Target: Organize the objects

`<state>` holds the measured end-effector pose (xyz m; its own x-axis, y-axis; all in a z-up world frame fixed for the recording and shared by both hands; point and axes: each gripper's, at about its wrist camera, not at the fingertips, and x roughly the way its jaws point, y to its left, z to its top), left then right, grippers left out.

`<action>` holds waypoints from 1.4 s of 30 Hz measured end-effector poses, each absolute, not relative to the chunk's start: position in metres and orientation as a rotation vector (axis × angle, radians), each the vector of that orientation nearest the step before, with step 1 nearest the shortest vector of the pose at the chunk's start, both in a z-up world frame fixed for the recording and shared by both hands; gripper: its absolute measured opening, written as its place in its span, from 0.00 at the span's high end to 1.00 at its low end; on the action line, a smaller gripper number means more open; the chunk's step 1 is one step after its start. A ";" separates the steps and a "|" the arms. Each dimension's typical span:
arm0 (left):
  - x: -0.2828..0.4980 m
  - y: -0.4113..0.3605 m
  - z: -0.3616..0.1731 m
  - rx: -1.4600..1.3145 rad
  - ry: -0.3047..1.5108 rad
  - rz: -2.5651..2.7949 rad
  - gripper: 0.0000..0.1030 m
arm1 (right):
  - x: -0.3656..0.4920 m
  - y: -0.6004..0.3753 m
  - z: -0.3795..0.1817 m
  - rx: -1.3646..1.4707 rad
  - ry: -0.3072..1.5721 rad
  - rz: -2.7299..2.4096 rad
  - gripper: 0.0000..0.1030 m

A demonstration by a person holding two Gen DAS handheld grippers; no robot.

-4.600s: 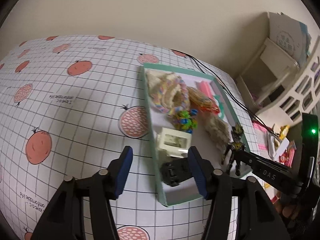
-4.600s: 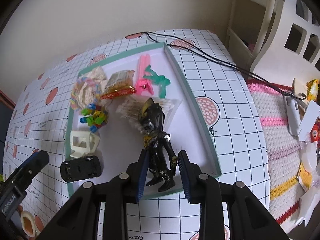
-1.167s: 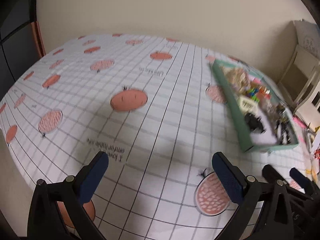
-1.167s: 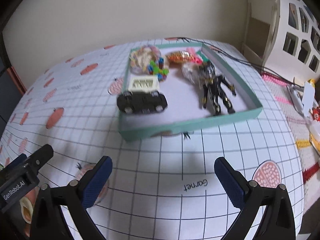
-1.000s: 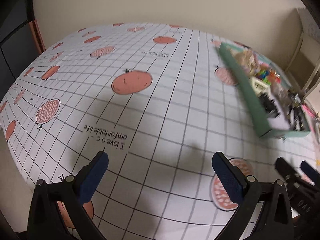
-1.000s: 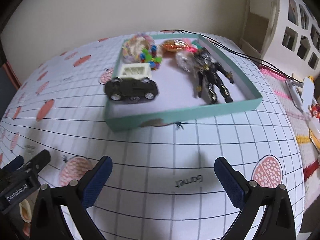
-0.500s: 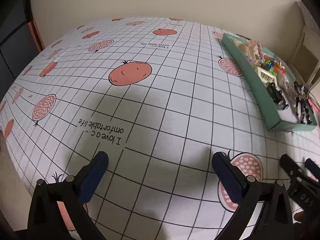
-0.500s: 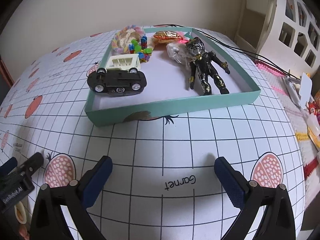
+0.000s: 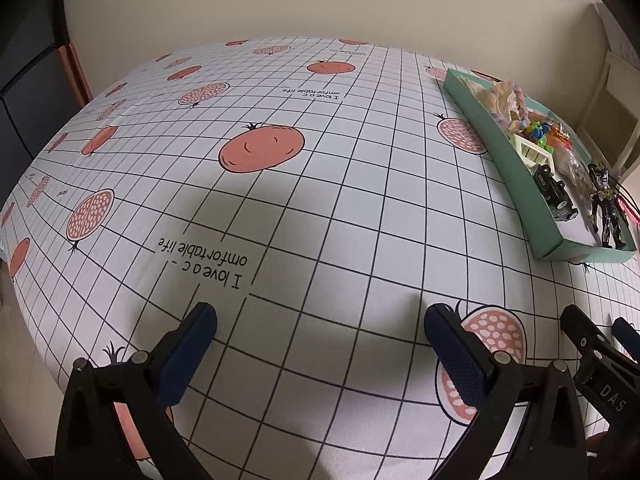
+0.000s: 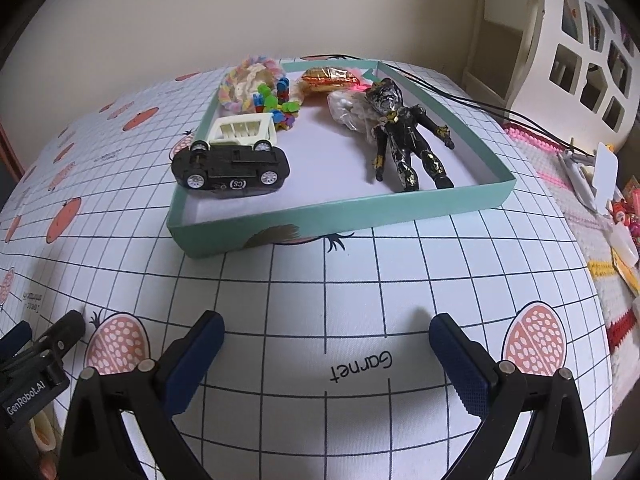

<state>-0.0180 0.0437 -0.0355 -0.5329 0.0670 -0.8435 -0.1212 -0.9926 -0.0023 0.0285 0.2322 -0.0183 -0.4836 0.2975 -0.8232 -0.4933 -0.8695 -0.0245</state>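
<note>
Both my grippers, left (image 9: 320,334) and right (image 10: 326,338), had withdrawn from the tray (image 10: 340,210), jaws wide, empty. Inside tray: car (image 10: 232,166), figure (image 10: 404,140), remaining toys. Sorting apparently done.

1. One teal tray (image 10: 344,210), centre of the right wrist view, at the right edge of the left wrist view (image 9: 516,176).
2. Two toy cars in it: one black car (image 10: 232,168) on its side, one cream car (image 10: 244,130) just behind.
3. One black-and-gold action figure (image 10: 404,136), right of centre.
4. One pastel braided ring (image 10: 248,80), upper centre.
5. One heap of small coloured pieces (image 10: 276,106); their number cannot be told.
6. One gold-and-red wrapped packet (image 10: 330,78).
7. One clear bag (image 10: 352,114).
8. Two grippers: left gripper (image 9: 320,344), right gripper (image 10: 326,354), each at bottom centre, jaws spread wide.
</note>
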 end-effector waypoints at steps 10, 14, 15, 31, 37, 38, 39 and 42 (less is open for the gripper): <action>-0.017 0.044 -0.036 -1.458 0.085 2.660 0.00 | 0.030 0.231 -0.018 -1.226 0.299 2.347 0.00; -0.018 0.043 -0.036 -1.458 0.085 2.661 0.00 | 0.030 0.231 -0.019 -1.222 0.300 2.346 0.00; -0.018 0.043 -0.036 -1.458 0.085 2.661 0.00 | 0.030 0.231 -0.019 -1.221 0.300 2.346 0.00; -0.018 0.043 -0.035 -1.458 0.081 2.665 0.00 | 0.031 0.232 -0.018 -1.220 0.298 2.347 0.00; -0.018 0.043 -0.035 -1.463 0.078 2.669 0.00 | 0.031 0.233 -0.018 -1.221 0.298 2.348 0.00; -0.018 0.043 -0.035 -1.464 0.077 2.670 0.00 | 0.031 0.233 -0.018 -1.221 0.297 2.348 0.00; -0.018 0.044 -0.035 -1.464 0.077 2.671 0.00 | 0.031 0.233 -0.018 -1.221 0.298 2.348 0.00; -0.017 0.044 -0.035 -1.464 0.076 2.671 0.00 | 0.031 0.233 -0.018 -1.221 0.297 2.348 0.00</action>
